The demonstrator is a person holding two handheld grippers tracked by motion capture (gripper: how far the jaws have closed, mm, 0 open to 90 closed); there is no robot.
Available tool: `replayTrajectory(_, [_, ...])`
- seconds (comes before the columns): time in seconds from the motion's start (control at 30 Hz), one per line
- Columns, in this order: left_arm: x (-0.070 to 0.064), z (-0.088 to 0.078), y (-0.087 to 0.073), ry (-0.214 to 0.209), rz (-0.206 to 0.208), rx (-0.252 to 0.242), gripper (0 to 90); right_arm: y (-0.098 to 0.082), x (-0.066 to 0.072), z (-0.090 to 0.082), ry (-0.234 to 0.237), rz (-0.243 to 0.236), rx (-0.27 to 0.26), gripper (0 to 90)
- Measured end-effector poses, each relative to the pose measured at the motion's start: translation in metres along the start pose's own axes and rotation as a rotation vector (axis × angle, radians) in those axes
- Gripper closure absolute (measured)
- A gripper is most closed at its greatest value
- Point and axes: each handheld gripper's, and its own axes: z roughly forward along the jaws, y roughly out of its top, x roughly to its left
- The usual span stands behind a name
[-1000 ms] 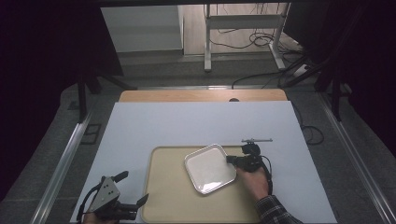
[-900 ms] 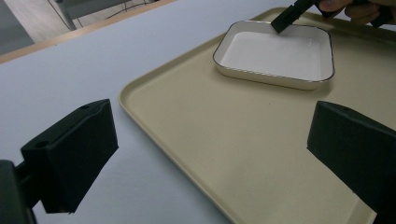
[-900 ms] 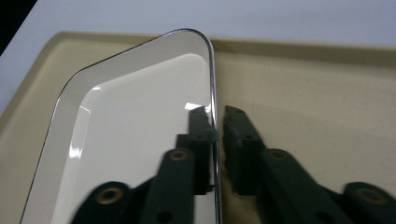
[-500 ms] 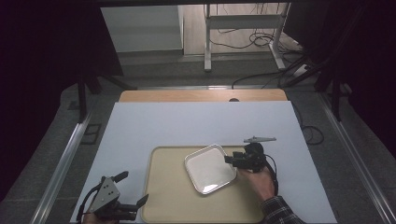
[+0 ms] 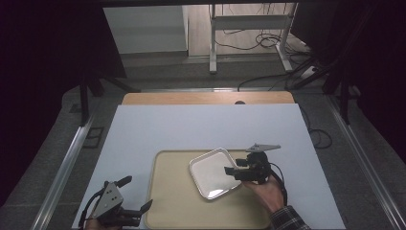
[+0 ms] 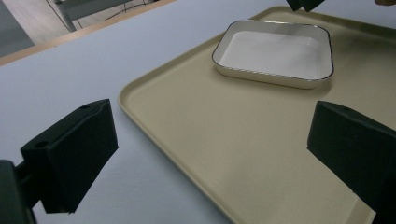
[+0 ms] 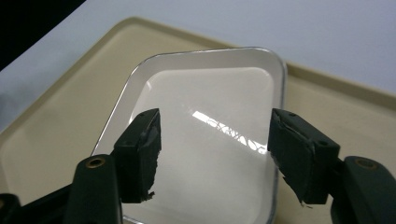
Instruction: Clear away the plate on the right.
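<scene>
Beige plastic marks the tray [image 5: 177,211], which lies on the white desk [image 5: 158,129] toward its near edge, a little right of centre. At the desk's near left corner the left gripper [image 5: 134,195] sits low, held by a hand, with its jaws spread wide and nothing between them; in the left gripper view one jaw hangs over bare desk and the other over the tray's near left part, the tray's raised rim running between them.

On the tray's far right part rests a shallow white square dish [image 5: 214,172] with rounded corners and a thin dark rim, turned so a corner points toward the near edge. It is empty and catches a streak of light. The right gripper [image 5: 231,171] reaches in from the tray's right side, held by the right hand [image 5: 265,191] in a checked sleeve [image 5: 287,221]. Its jaws stand apart above the dish's right part, gripping nothing; whether they touch the dish I cannot tell.

Beyond the desk's far edge a strip of wood [image 5: 206,98] shows, then grey floor with metal frame legs [image 5: 213,43] and loose cables [image 5: 249,38].
</scene>
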Motion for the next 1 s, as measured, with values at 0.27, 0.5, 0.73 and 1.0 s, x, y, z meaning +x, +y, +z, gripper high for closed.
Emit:
replayTrajectory(0.27, [0.000, 0.000, 0.000, 0.000, 0.002, 0.001, 1.2, -0.004, 0.019, -0.001, 0.027, -0.080, 0.071, 53.7])
replayTrajectory(0.5, [0.000, 0.000, 0.000, 0.000, -0.001, 0.002, 1.2, -0.009, 0.034, -0.003, 0.037, -0.119, 0.104, 70.1])
replayTrajectory(0.73, [-0.001, 0.000, 0.000, 0.003, 0.004, 0.006, 1.3, -0.022, 0.052, -0.003, 0.065, -0.169, 0.149, 85.0])
replayTrajectory(1.0, [-0.001, 0.001, 0.000, 0.003, 0.006, 0.007, 1.2, -0.037, 0.067, -0.001, 0.096, -0.222, 0.198, 89.4])
